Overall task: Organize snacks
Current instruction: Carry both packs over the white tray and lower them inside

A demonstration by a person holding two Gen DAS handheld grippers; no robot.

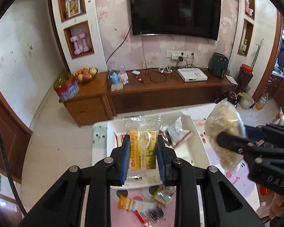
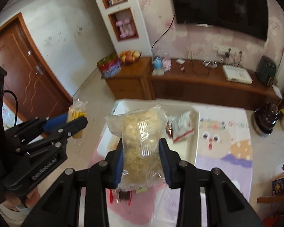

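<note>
My left gripper (image 1: 143, 151) is shut on a yellow snack packet (image 1: 142, 143) in clear wrap, held above the white tray (image 1: 198, 141). My right gripper (image 2: 141, 155) is shut on a clear packet of beige puffed-rice cake (image 2: 140, 138), also held above the white tray (image 2: 194, 141). Each gripper shows in the other view: the right one (image 1: 234, 136) with its rice cake (image 1: 222, 130) at right, the left one (image 2: 66, 122) with its yellow packet (image 2: 77, 113) at left. A white and red packet (image 1: 177, 132) lies in the tray.
Loose snack packets (image 1: 142, 206) lie on the pink cartoon table cover (image 1: 232, 172) near the tray's front edge. Beyond the table stands a wooden TV cabinet (image 1: 161, 89) with a fruit bowl (image 1: 85, 74), a tin and cables. A dark pot (image 2: 267, 119) sits at right.
</note>
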